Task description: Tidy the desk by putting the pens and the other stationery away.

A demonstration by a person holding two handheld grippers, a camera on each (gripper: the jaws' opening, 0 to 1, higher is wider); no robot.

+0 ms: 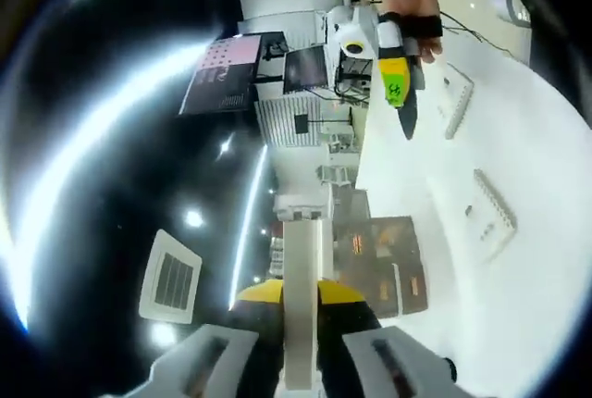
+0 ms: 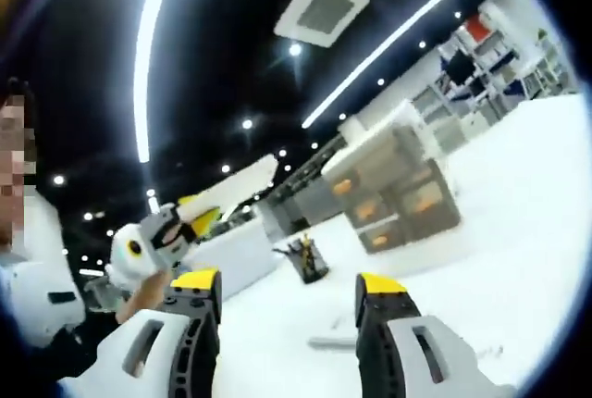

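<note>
The left gripper [image 1: 301, 324], at the bottom centre of the left gripper view, is clamping a long flat white ruler-like strip [image 1: 301, 278]. In the right gripper view, the right gripper [image 2: 289, 301] is standing open and empty at the bottom. A dark pen holder [image 2: 308, 261] is sitting at centre on the white desk [image 2: 518, 231], left of grey drawers [image 2: 398, 190]. Judged step: carrying the strip for storage; next, lowering it toward the holder.
</note>
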